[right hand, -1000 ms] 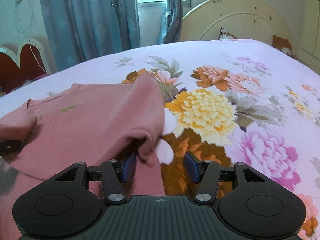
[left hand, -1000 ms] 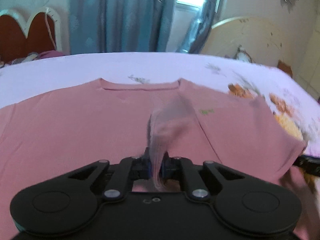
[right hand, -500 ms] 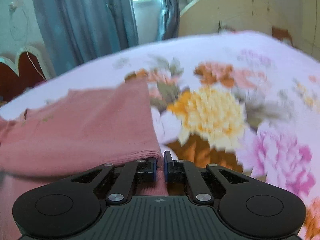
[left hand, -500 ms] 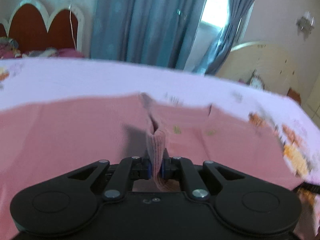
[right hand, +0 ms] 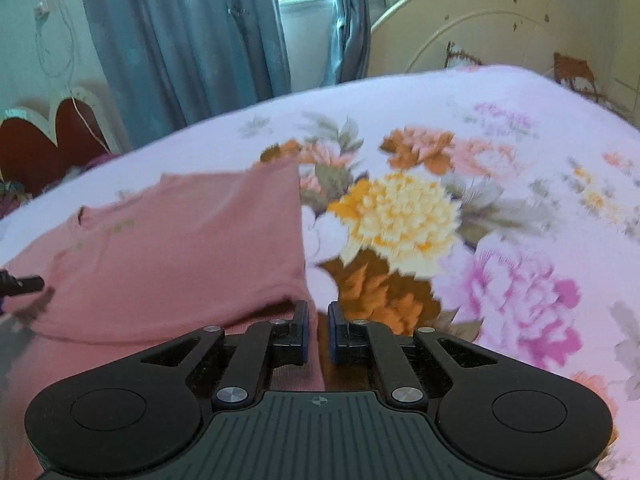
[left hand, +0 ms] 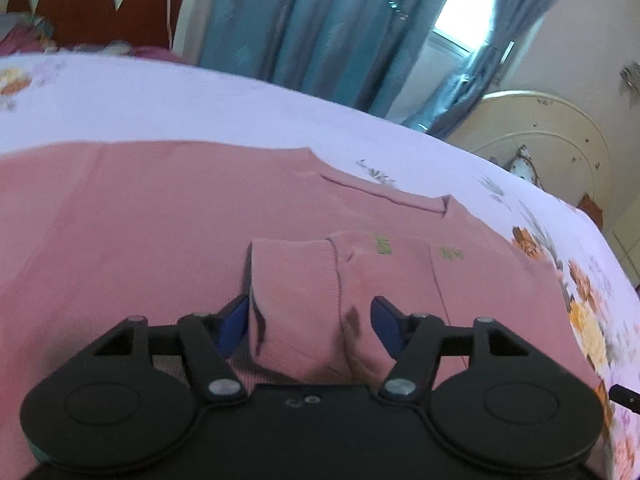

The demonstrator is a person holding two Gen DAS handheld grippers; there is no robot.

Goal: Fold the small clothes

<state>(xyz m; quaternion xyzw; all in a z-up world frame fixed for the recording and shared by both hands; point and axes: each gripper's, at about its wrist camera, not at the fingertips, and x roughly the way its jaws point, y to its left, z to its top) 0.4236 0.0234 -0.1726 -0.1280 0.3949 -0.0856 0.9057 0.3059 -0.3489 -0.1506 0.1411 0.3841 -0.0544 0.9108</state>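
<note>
daylit room, window [left hand: 456,40] blown out behind curtains [left hand: 320,28], soft shadows, motion blur on floral bedsheet [right hand: 420,216], fisheye edges bent and vignetted

I see the pink shirt [left hand: 168,216] as matt, finely ribbed knit cloth, its folded cuff [left hand: 294,280] ribbed too. The bedsheet [right hand: 500,128] under it is smooth printed cloth with a faint sheen. My left gripper [left hand: 310,320] looks like matt black plastic with dull metal rivets; its pads [left hand: 234,320] are blue.
</note>
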